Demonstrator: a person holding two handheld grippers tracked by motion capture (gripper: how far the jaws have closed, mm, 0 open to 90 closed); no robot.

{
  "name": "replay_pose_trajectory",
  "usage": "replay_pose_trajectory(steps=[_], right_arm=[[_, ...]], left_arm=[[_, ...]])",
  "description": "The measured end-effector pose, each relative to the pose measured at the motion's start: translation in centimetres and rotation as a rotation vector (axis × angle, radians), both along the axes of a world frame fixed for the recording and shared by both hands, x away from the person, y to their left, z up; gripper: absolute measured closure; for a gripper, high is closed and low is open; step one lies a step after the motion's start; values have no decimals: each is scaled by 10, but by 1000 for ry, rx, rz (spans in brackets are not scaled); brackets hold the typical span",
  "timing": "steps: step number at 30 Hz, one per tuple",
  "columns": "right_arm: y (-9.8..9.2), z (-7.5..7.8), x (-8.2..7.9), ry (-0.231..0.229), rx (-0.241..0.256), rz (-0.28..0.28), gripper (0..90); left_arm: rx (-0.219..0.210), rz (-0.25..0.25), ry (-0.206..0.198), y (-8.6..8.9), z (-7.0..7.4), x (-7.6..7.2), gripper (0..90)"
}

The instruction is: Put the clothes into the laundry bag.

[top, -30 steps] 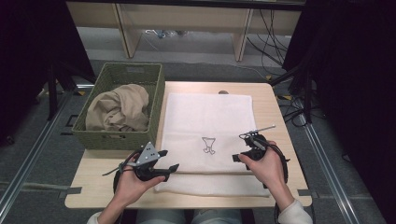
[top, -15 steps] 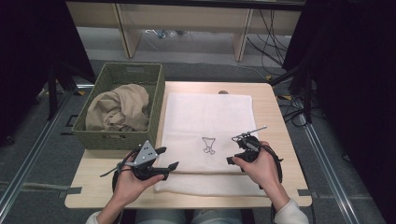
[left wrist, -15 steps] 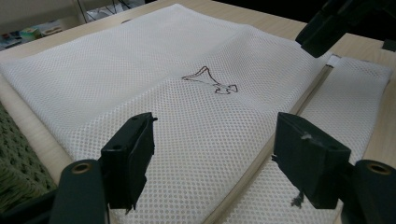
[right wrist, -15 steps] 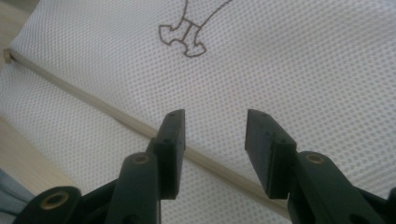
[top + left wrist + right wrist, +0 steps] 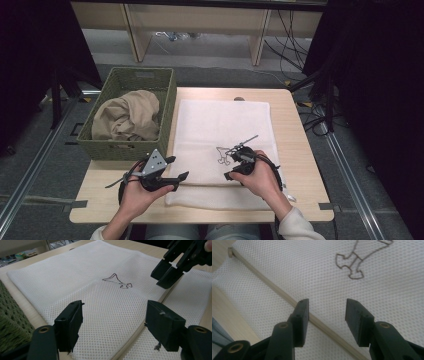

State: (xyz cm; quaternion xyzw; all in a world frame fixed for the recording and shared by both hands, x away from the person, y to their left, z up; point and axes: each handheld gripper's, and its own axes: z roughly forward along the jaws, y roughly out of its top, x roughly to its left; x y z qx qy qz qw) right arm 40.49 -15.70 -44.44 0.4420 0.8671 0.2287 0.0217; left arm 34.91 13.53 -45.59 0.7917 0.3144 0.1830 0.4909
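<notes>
White mesh laundry bag [image 5: 220,145] lies flat on the wooden counter [image 5: 300,150], spread from the far edge to the near edge, just right of a green woven basket [image 5: 137,82] that sits on the counter's far left corner and holds a crumpled tan cloth [image 5: 127,116]. A thin dark cord [image 5: 222,155] lies in a loose squiggle on the bag's middle. Across the bag near the counter's near edge runs a straight seam [image 5: 287,298], seen in both gripper views as a pale band. The left gripper [image 5: 175,169] hovers at the bag's near left edge, its fingers [image 5: 71,322] spread wide and holding nothing, the mesh visible between them. The right gripper [image 5: 231,162] hovers over the bag just nearer than the cord, its fingers [image 5: 303,315] also parted and empty, poised above the seam. In the left gripper view the right gripper [image 5: 166,273] shows beyond the seam, close above the mesh.
</notes>
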Motion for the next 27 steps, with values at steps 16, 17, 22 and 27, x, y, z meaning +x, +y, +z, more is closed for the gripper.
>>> replay_pose_trajectory(steps=[16,17,22,27], right_arm=[[16,-26,6,29,-106,94,498],[15,-27,6,21,-107,106,489],[18,-31,6,13,-125,113,465],[21,-33,4,16,-138,116,453]], left_arm=[[0,-2,-3,0,2,-1,294],[-1,-1,-3,0,2,-1,295],[5,-4,-5,0,2,-1,293],[5,0,-5,0,2,-1,292]])
